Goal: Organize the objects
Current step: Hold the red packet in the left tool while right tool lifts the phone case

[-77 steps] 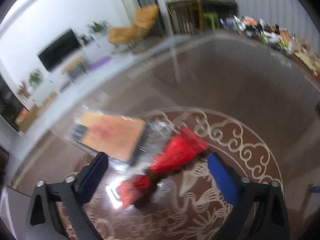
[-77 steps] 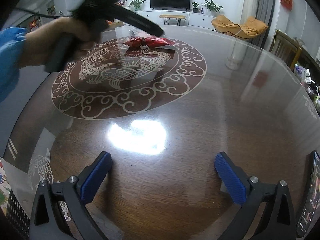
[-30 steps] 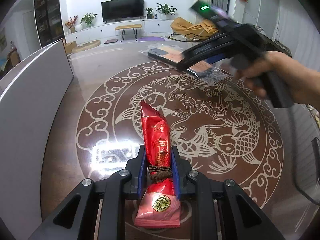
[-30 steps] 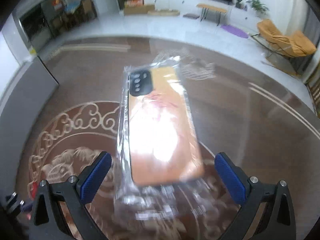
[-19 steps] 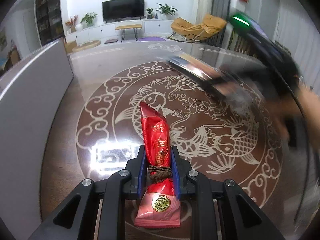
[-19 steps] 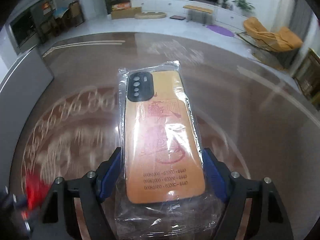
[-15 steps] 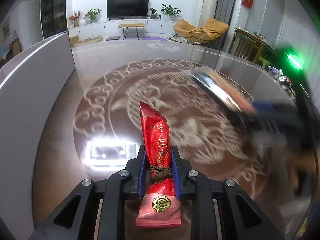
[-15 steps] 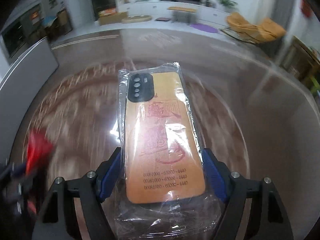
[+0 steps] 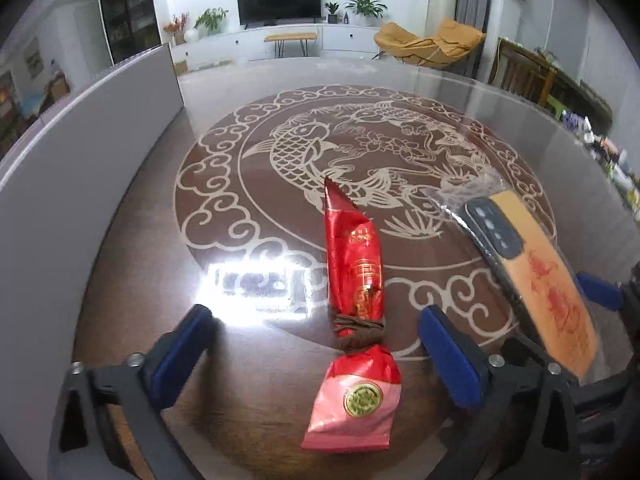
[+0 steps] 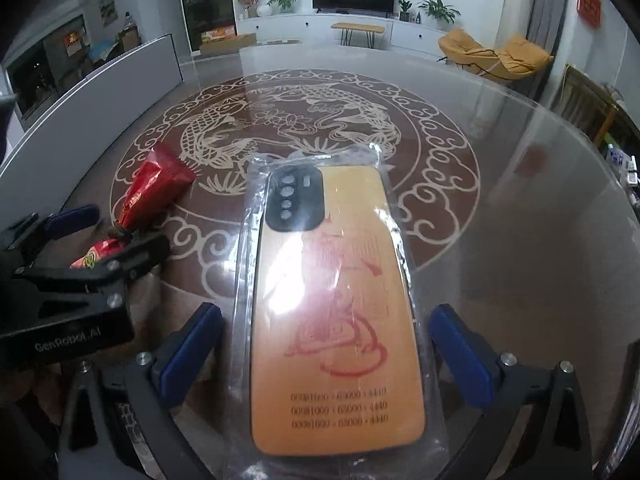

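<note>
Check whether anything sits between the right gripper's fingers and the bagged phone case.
Nothing visible does. The right gripper is open, and the phone case lies between its fingers on the table with only clear bag around it.

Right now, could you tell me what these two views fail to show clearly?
- Phone case, right wrist view: printed number rows too blurred to read; near end cut off.
- Red packet, right wrist view: lower half hidden behind left gripper.
- Table, left wrist view: glare hides pattern.

Round glass-topped table (image 9: 132,248) with carp medallion (image 9: 304,148); beyond its far edge a TV (image 9: 279,1), yellow lounge chair (image 9: 430,42), potted plants (image 9: 365,5), bench (image 9: 291,38).
</note>
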A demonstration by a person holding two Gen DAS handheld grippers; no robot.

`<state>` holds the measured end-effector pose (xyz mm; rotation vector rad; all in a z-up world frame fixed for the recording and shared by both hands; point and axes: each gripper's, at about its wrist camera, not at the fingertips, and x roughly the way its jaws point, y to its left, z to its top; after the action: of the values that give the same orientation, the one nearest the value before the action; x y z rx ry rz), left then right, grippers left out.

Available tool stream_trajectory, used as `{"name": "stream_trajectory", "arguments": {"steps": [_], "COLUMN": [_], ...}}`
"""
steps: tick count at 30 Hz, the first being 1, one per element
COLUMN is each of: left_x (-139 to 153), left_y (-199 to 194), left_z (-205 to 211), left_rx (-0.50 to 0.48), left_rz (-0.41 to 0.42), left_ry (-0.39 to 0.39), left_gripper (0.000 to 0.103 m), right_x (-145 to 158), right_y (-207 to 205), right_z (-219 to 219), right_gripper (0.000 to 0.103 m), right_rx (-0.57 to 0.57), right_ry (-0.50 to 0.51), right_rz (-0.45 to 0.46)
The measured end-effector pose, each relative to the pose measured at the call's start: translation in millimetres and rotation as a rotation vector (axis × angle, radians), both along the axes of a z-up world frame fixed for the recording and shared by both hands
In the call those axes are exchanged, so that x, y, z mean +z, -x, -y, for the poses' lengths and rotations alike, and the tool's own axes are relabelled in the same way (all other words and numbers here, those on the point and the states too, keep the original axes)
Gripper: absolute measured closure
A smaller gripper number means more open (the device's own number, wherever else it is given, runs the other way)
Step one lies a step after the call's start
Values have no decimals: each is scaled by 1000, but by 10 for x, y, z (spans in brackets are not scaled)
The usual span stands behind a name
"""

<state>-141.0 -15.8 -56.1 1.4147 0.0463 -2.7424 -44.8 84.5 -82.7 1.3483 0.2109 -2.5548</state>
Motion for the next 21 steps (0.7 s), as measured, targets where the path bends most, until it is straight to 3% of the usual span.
{"name": "stream_trajectory", "arguments": {"steps": [21], "left_x": [-7], "left_y": [3], "left_z": [-7], "left_rx": [1], "left_rz": [0], "left_ry": [3], "left_gripper": [0], "right_x": [-29], "right_y": [19], "right_z": [49], "right_gripper": [0], "right_rx": [-8], "right_ry": [4], "right_rz": [-12]}}
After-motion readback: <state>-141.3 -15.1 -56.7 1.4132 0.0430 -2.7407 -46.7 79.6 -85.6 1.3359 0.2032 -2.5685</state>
